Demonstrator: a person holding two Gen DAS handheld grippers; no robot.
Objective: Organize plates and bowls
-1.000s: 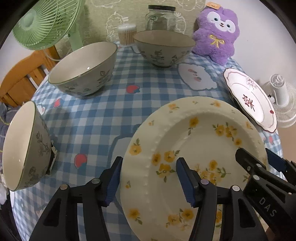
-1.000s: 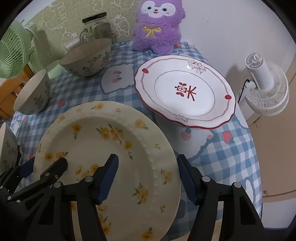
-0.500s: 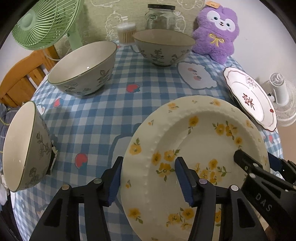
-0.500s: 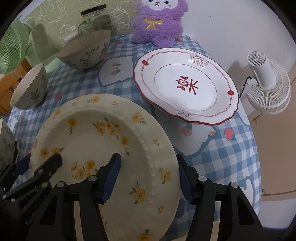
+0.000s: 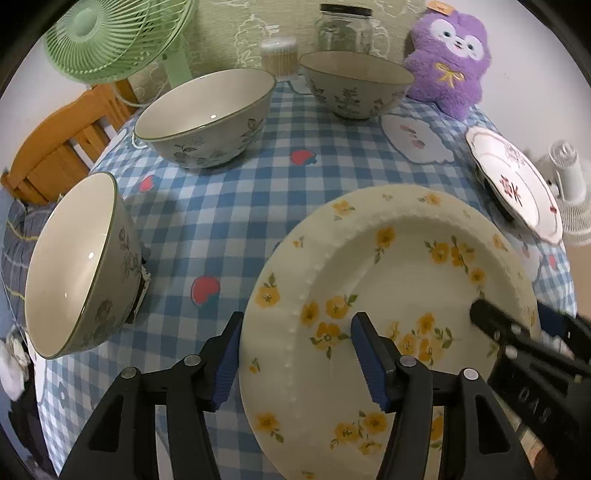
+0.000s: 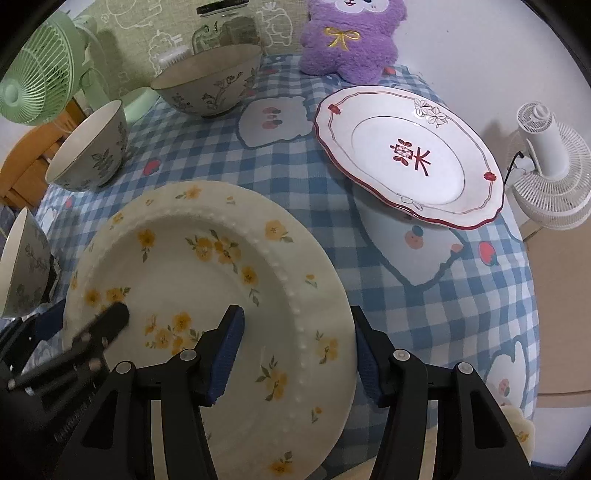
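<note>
A cream plate with yellow flowers is carried between both grippers near the table's front. My left gripper straddles its left rim with the pads on it, jaws opening slightly. On the plate's right rim my right gripper is closing, one pad outside the edge and one over the well. A white plate with red trim lies at the right. Three floral bowls stand on the cloth: one at the back, one at mid-left, one tipped at the near left.
Blue checked tablecloth covers a small table. A green fan, a glass jar and a purple plush toy line the back. A white fan stands off the right edge, a wooden chair at the left.
The yellow-flower plate has stayed fixed between both grippers while the tablecloth slid beneath it; the plate now sits closer to the near-left bowl. The right jaws narrowed onto the rim.
</note>
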